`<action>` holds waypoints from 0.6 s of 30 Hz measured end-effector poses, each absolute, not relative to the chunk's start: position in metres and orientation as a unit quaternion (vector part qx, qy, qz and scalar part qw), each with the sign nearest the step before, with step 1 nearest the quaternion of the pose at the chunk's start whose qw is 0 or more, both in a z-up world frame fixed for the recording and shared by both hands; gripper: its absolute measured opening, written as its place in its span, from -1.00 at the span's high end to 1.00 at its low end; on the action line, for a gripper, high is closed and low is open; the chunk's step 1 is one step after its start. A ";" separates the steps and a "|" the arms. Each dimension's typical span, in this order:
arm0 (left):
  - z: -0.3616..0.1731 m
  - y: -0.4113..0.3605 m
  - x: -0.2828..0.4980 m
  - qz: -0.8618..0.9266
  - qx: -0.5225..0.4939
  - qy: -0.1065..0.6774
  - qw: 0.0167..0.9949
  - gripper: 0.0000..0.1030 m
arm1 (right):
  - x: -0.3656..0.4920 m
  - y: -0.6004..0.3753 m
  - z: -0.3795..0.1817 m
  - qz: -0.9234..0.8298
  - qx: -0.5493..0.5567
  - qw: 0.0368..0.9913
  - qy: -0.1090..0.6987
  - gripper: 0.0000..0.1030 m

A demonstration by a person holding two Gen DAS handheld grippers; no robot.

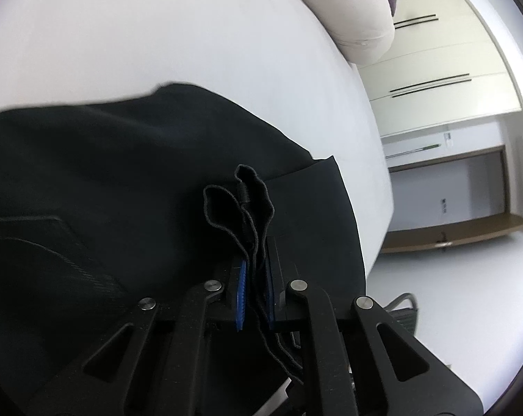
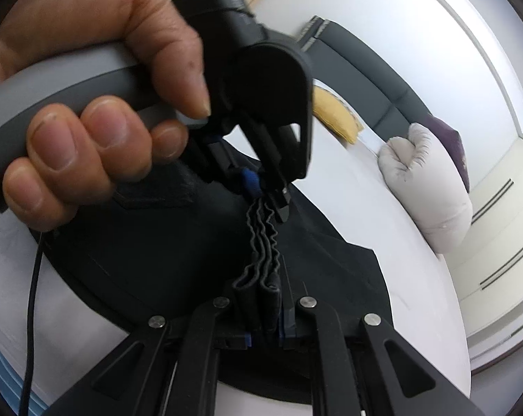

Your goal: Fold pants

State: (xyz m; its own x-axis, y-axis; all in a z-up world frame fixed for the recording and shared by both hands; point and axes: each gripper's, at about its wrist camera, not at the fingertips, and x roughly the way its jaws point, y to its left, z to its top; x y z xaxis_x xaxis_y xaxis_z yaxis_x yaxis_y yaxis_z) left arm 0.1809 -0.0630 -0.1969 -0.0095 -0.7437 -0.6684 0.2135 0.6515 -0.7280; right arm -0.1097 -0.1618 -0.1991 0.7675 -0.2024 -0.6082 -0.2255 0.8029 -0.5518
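Observation:
Black pants (image 1: 123, 180) lie spread on a white bed (image 1: 157, 34). My left gripper (image 1: 256, 260) is shut on a bunched edge of the pants, with folds of fabric sticking out between the blue pads (image 1: 241, 287). My right gripper (image 2: 263, 298) is shut on the same gathered edge of the pants (image 2: 178, 253). The left gripper (image 2: 265, 190) shows in the right wrist view just ahead, held by a hand (image 2: 88, 104), clamping the wavy fabric edge a short way from my right one.
A beige rolled pillow (image 1: 351, 14) lies at the head of the bed, also in the right wrist view (image 2: 431, 187), with a purple cushion (image 2: 452, 145) and a yellow cushion (image 2: 334, 114). White wardrobe doors (image 1: 434, 79) stand beyond the bed edge. A cable (image 2: 33, 294) hangs left.

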 end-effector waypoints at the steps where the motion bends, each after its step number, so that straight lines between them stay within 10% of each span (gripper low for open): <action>1: -0.195 -0.060 0.181 -0.355 -0.212 0.613 0.673 0.86 | -0.108 -0.159 -0.200 0.010 -0.314 0.886 0.341 0.80; 18: -0.224 -0.027 0.177 -0.318 -0.213 0.623 0.682 0.85 | -0.060 -0.133 -0.221 0.047 -0.305 0.867 0.391 0.77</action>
